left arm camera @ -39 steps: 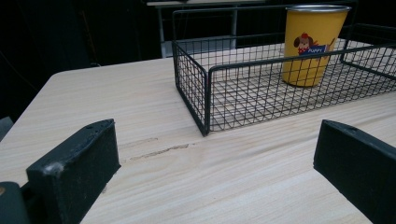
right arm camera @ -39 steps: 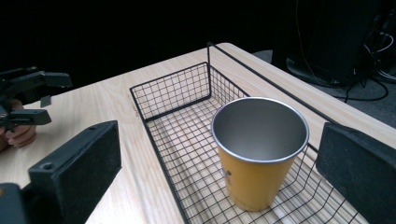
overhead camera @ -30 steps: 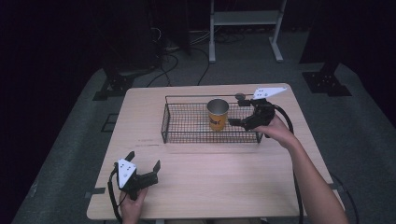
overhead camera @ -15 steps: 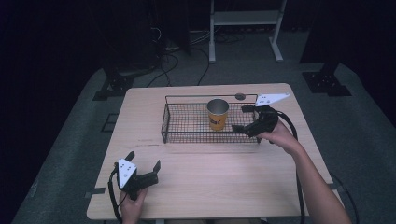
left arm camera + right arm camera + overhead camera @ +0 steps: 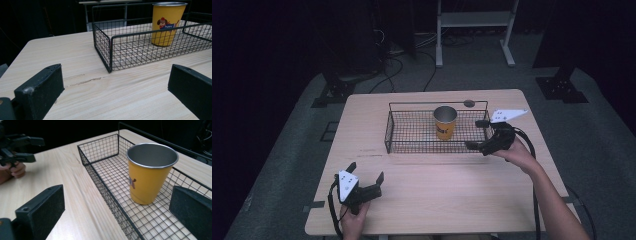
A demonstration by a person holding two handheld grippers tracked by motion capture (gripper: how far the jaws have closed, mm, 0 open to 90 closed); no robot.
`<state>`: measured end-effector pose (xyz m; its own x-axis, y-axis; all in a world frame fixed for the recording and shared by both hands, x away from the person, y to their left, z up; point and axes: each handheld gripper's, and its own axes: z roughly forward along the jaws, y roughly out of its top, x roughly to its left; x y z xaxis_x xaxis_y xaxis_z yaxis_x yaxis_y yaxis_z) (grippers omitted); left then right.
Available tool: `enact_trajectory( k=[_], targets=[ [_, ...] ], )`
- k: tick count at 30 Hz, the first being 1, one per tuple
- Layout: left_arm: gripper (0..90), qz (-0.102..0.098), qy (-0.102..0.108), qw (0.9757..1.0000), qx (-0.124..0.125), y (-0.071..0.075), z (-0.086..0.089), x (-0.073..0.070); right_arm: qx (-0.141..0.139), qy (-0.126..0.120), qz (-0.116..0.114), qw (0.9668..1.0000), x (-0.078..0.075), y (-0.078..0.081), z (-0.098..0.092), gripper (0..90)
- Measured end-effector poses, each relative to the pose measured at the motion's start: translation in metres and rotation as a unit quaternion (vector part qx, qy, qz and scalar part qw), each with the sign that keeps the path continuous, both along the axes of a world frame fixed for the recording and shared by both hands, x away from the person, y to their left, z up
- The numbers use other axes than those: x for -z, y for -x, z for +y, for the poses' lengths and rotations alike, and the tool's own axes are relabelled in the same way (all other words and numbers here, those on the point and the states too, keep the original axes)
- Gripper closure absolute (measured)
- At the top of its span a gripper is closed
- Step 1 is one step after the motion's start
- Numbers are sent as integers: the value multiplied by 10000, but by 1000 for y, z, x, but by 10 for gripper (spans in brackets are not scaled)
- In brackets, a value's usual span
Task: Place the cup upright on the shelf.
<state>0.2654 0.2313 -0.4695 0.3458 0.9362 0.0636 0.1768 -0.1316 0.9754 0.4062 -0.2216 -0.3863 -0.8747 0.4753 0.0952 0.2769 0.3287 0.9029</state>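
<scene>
Facing cup (image 5: 168, 23) print, basket (image 5: 120, 37)

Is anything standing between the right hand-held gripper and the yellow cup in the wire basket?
Only the wire basket itself: its near and right walls stand between the open right hand-held gripper and the yellow cup. The cup rises above the rim, so from above nothing visible blocks it.

High view: fixed above the near edge of the counter (image 5: 437, 175), facing forward and down, far off.
Left gripper view: low over the counter's near left corner, looking along the surface toward the wire basket (image 5: 140, 42) and yellow cup (image 5: 167, 22).
Right gripper view: close at the basket's near right, angled down across it.
Shared by all: basket, cup, counter top.
</scene>
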Motion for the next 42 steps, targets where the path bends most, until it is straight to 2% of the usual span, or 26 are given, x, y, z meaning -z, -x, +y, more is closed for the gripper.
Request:
enact_trajectory(
  k=[12,25,26,30,42],
  targets=[
    [0,3,-15,10000,-9,0,0,0,-58,-32,0,10000,2,14,-5,0],
    [0,-1,-22,10000,-12,0,0,0,-41,-38,43,10000,14,28,-13,0],
    [0,-2,-22,10000,-11,0,0,0,-43,42,92,9999,15,29,-15,0],
    [0,-7,-33,10000,-11,0,0,0,-3,-27,102,9999,19,33,-19,0],
    [0,-4,-32,10000,-21,0,0,0,22,-26,211,9998,31,43,-26,0]
  ],
)
